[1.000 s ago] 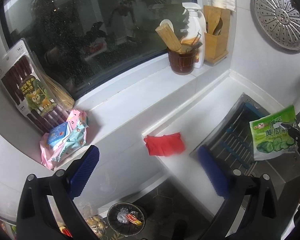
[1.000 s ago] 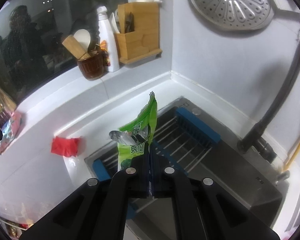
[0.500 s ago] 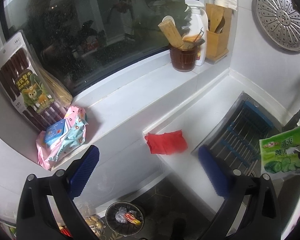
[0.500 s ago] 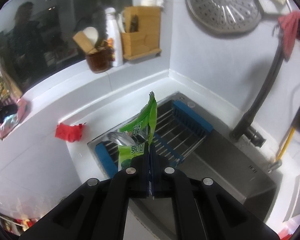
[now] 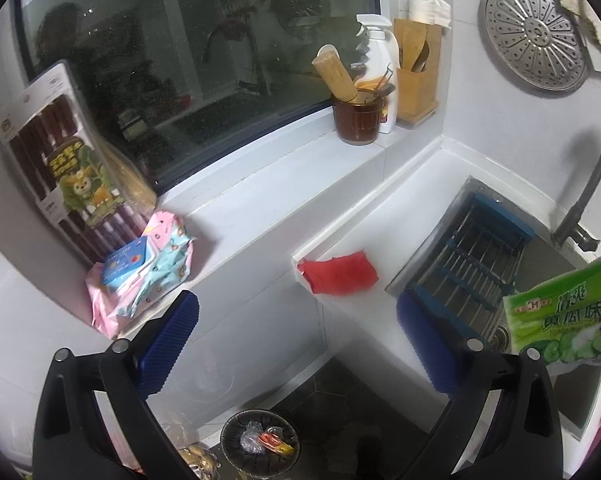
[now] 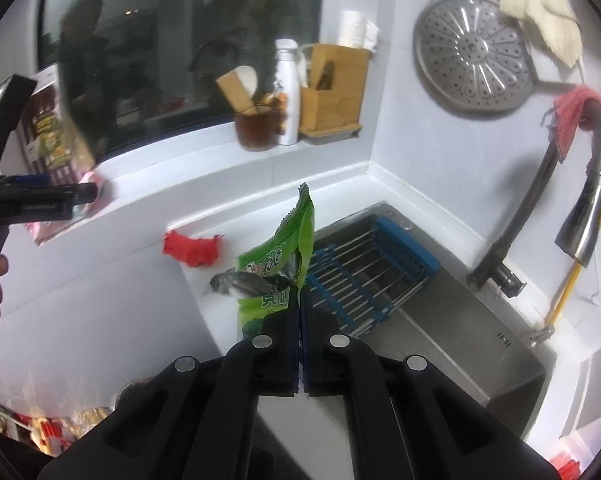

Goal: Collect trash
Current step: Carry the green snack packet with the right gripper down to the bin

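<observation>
Right gripper (image 6: 300, 312) pinches crinkly green foil packet (image 6: 278, 264); left gripper (image 5: 296, 344) wide, seemingly empty.

Two handheld black grippers w/ blue pads

Left gripper (image 5: 298, 344): ribbed blue pads (image 5: 168, 340), silver screws at 6 o'clock; right gripper (image 6: 300, 320): black arms, blue inner pads, four silver screws.

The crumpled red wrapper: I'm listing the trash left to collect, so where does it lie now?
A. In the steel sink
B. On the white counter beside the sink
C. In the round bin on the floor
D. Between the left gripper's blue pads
B: the crumpled red wrapper lies on the white counter, left of the steel sink, untouched by either gripper.
</observation>
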`<state>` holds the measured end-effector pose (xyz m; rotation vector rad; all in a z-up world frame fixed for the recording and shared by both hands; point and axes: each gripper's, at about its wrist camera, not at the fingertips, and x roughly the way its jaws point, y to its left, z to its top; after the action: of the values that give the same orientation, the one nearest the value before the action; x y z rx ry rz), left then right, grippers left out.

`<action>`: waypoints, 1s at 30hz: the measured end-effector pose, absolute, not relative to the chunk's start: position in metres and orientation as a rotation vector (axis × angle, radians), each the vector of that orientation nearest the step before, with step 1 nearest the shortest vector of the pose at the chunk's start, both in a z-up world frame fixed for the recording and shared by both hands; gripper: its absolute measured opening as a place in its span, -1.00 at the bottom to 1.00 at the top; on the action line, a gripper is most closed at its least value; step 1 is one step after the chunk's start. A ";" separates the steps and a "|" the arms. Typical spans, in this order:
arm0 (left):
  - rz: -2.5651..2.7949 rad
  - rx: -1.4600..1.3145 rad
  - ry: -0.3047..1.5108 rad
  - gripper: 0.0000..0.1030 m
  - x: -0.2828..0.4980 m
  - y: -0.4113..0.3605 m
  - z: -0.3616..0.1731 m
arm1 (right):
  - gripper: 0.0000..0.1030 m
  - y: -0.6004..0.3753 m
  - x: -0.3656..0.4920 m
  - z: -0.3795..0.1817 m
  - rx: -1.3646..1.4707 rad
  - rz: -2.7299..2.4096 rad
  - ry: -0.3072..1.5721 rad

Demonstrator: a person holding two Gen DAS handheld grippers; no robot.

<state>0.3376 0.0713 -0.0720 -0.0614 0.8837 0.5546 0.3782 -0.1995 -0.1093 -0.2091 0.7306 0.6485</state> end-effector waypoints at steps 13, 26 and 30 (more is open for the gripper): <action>0.598 -0.083 0.886 0.88 0.250 0.087 -0.082 | -0.99 -0.141 0.282 -0.143 -0.333 0.847 0.797; 0.854 -0.154 1.000 0.88 0.127 0.143 -0.126 | -0.99 -0.016 0.190 -0.268 -0.491 1.155 0.991; 0.926 -0.183 1.021 0.88 0.093 0.157 -0.134 | -0.99 0.023 0.173 -0.307 -0.530 1.193 1.043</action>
<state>0.0930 0.1570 -0.1342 -0.1826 1.0206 0.9260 0.1731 0.0226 -0.3070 -0.5299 1.0433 1.1935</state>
